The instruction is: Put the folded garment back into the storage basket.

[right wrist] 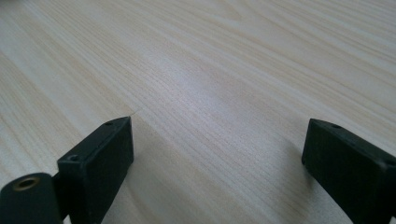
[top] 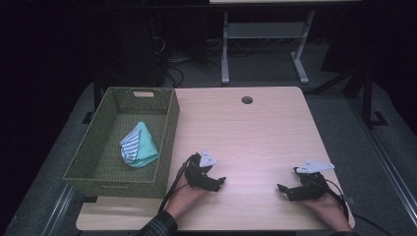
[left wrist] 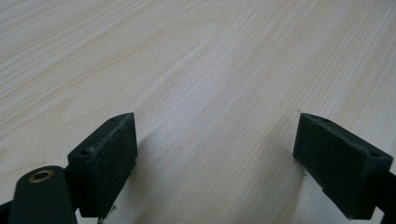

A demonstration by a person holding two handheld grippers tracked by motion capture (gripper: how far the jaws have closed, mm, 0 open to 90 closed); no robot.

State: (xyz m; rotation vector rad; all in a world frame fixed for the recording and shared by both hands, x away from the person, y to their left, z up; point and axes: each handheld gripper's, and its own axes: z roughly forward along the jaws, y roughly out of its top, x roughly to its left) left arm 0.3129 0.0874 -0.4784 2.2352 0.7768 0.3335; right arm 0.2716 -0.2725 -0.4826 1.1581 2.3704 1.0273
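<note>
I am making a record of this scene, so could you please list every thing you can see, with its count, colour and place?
Basket: one, olive green, woven, on the left part of the table.
Folded cloth: one, teal with a white and dark striped part, inside the basket.
Table: one, light wood, with a round cable hole near its far edge.
Desk frame: one, grey metal legs, on the floor beyond the table.
Left gripper: one, black, grey plate on top, near the basket, jaws wide open above bare wood.
Right gripper: one, black, grey plate on top, at the table's right front, jaws wide open above bare wood.
Hands: two, holding the grippers at the near edge.
</note>
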